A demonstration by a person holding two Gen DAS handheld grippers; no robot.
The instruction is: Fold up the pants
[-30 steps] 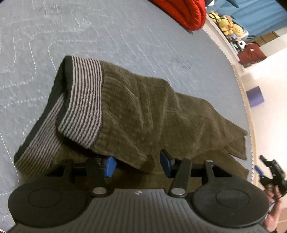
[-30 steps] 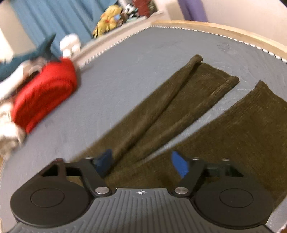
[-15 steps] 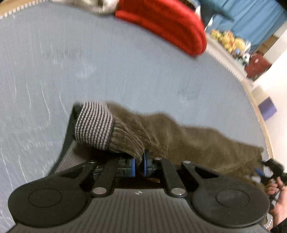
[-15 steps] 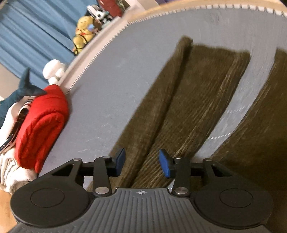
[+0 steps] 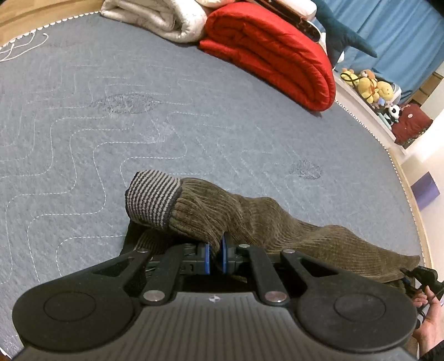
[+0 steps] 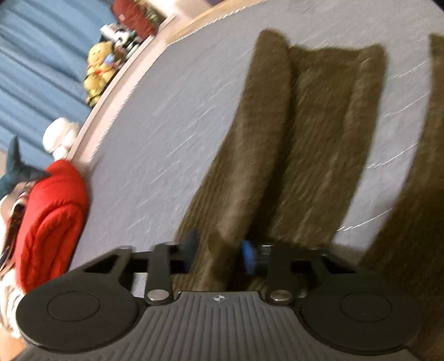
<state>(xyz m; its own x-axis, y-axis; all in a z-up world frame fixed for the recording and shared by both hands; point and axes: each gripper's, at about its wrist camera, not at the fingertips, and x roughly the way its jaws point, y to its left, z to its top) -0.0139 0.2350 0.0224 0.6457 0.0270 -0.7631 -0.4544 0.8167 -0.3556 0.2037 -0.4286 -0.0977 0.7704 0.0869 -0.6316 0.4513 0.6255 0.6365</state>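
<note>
Olive corduroy pants with a grey striped waistband lie on a grey quilted bed. My left gripper is shut on the pants' fabric just below the waistband and holds it bunched and raised. In the right wrist view the pant legs stretch away over the bed, blurred by motion. My right gripper has its jaws partly closed around a fold of the near leg, with a gap still between the pads.
A rolled red quilt and a white blanket lie at the far side of the bed. Plush toys sit on a ledge past the bed edge. The red quilt also shows in the right wrist view.
My left gripper closed on the fabric near the waistband and lifted it. My right gripper narrowed its jaws and moved onto the near pant leg.
</note>
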